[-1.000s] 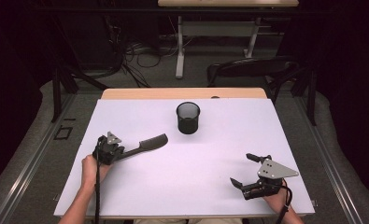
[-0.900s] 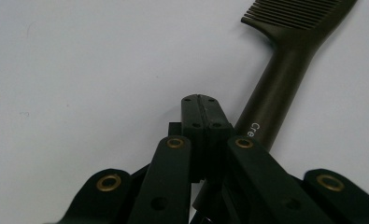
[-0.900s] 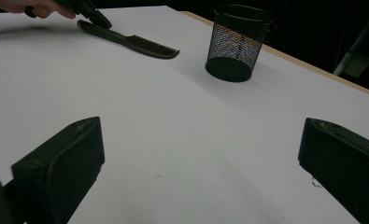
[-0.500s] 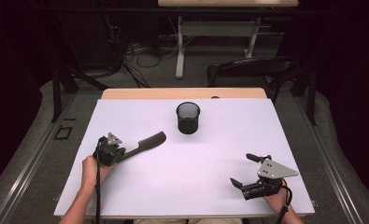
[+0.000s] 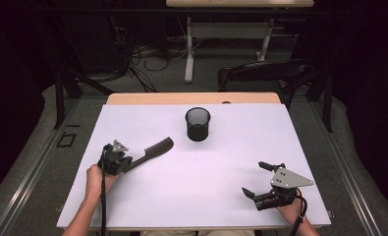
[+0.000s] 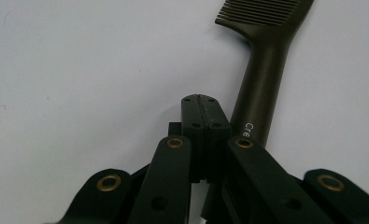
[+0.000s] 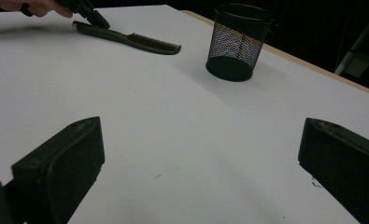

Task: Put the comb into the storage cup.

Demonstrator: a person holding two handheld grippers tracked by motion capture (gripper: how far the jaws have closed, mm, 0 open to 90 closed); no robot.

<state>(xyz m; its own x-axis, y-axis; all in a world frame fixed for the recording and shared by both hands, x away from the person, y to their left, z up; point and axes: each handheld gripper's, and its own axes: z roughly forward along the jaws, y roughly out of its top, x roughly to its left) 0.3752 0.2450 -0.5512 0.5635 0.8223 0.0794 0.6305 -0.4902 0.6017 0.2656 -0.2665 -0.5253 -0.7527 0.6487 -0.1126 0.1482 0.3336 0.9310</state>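
A dark comb [image 5: 152,150] lies flat on the white table sheet [image 5: 221,196] at the left, its teeth toward the cup. My left gripper [image 5: 127,162] sits low at the comb's handle end. In the left gripper view its jaws [image 6: 203,100] are pressed together with nothing between them, and the comb's handle [image 6: 261,79] runs alongside them to the right. My right gripper [image 5: 254,178] rests near the front right edge, wide open and empty. Its own view [image 7: 201,172] looks across the sheet to the comb [image 7: 131,39] and the left gripper [image 7: 91,14].
A black mesh pen cup [image 5: 197,124] stands upright at the back middle of the sheet, also seen in the right gripper view [image 7: 236,42]. A wooden table edge [image 5: 191,98] borders the far side. A dark chair [image 5: 265,73] stands behind the table.
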